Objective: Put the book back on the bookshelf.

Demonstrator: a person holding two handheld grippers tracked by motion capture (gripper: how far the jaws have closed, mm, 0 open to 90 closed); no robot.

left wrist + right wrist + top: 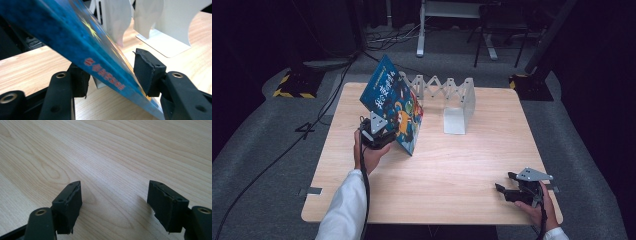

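Book (394, 107) stood tilted at upper left of centre in the high view, lower corner on the worktop (447, 165), top leaning away toward the upper left, just beside the near end of the white accordion rack (447, 97). My left gripper (379, 137) sat at its lower edge. In the left gripper view the blue spine with red print (105, 72) ran diagonally between my jaws; the right-hand pad (146, 72) sat at or just off the cover, the left-hand pad (80, 80) looked apart from the spine. So my left jaws were part open around the book, not clamped on it.

Step, as I judged it: letting the book go, or resetting my hold, on the way to standing it in the rack. Next move would call for a firm re-grip on the spine, or support from the other side, before it tipped, then steering it into a slot.

My right gripper (517, 192) rested at lower right of the high view, well apart from the book, jaws wide and empty; its own view gave bare wood grain (112, 157) between the pads.

The high view gave the lean, the cover art and the rack's full span. The left gripper view gave the pad gaps and the rack's base plate (162, 42) close behind.
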